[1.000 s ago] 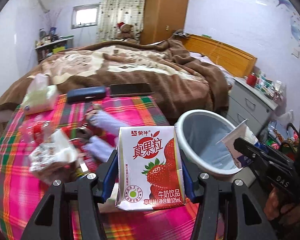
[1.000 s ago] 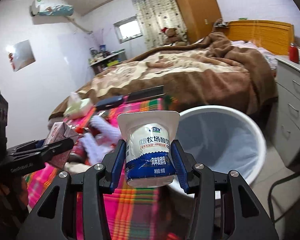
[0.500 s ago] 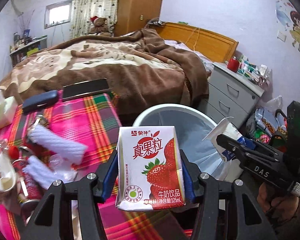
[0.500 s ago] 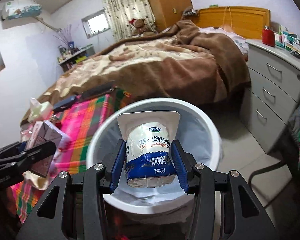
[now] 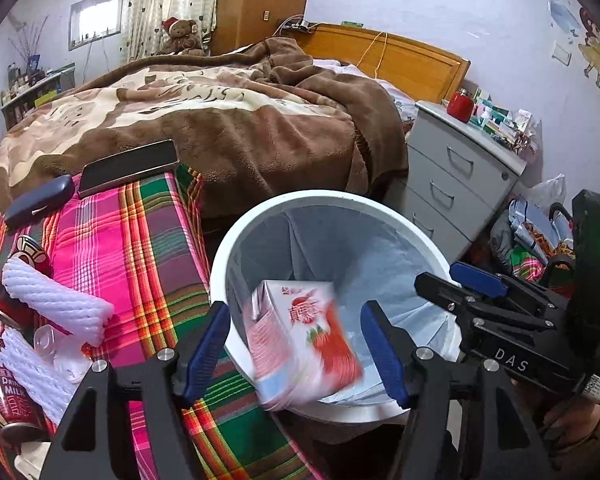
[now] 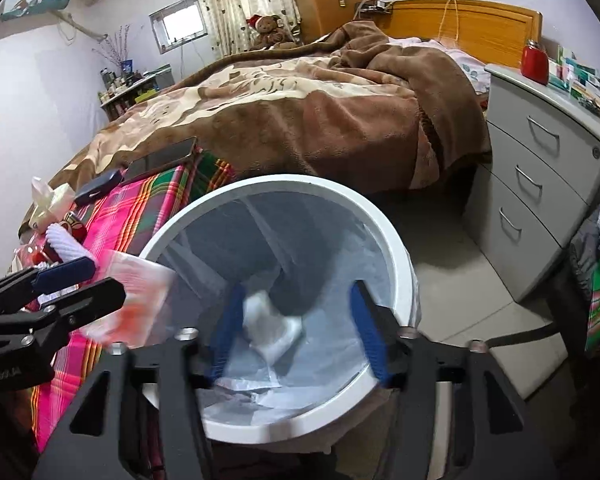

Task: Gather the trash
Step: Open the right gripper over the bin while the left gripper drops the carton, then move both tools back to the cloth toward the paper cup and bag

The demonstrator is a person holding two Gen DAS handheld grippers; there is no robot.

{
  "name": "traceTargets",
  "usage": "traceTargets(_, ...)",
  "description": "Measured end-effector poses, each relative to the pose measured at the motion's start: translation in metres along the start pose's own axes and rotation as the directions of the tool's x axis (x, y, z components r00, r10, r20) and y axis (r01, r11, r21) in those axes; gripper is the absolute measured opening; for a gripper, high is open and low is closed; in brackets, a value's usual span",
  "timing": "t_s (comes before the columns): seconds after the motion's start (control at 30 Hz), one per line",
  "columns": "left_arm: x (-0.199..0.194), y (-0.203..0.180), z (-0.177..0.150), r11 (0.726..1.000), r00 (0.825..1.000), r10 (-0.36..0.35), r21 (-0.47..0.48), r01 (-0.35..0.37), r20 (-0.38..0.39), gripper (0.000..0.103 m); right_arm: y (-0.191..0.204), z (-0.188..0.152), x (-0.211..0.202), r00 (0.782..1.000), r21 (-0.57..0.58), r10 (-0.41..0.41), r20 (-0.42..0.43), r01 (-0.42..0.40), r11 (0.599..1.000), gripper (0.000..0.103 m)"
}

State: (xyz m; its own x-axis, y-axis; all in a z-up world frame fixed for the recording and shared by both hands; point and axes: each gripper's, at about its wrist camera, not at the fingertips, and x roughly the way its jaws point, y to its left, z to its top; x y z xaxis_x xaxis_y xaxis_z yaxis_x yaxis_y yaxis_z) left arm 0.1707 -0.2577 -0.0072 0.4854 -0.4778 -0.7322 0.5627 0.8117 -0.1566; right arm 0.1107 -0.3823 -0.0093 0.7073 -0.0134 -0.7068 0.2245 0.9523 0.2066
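My left gripper hangs over the near rim of a white bin lined with a pale bag. Its jaws are opening. The strawberry milk carton tips blurred between the blue pads, touching neither. My right gripper is above the same bin, its jaws opening too. The white yoghurt cup drops blurred inside the bin, close to the left pad. Each view shows the other gripper at its side: the right gripper and the left gripper with the carton.
Left of the bin, a plaid-covered table carries white foam nets, red cans, a phone and a dark case. A bed with a brown blanket lies behind. Grey drawers stand on the right.
Both grippers moved over the bin and sank a little. Both jaws opened. The carton and the yoghurt cup have left the pads and are falling.
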Motion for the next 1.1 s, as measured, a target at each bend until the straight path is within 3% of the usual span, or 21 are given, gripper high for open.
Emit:
traceTargets(0.47, -0.033, 0.019, -0.008, 0.998, 0.999, 0.037, -0.045, -0.035, 0.038, 0.068, 0.017, -0.004, -0.018, 0.999, -0.019, 0.025, 0.037, -0.024, 1.0, 0.063)
traceTargets(1.1, -0.11, 0.08, -0.048, 0.981, 0.981, 0.159, -0.124, -0.146, 0.107, 0.069, 0.089, -0.026, -0.037, 0.987, -0.138, 0.144, 0.066, -0.134, 0.981, 0.063)
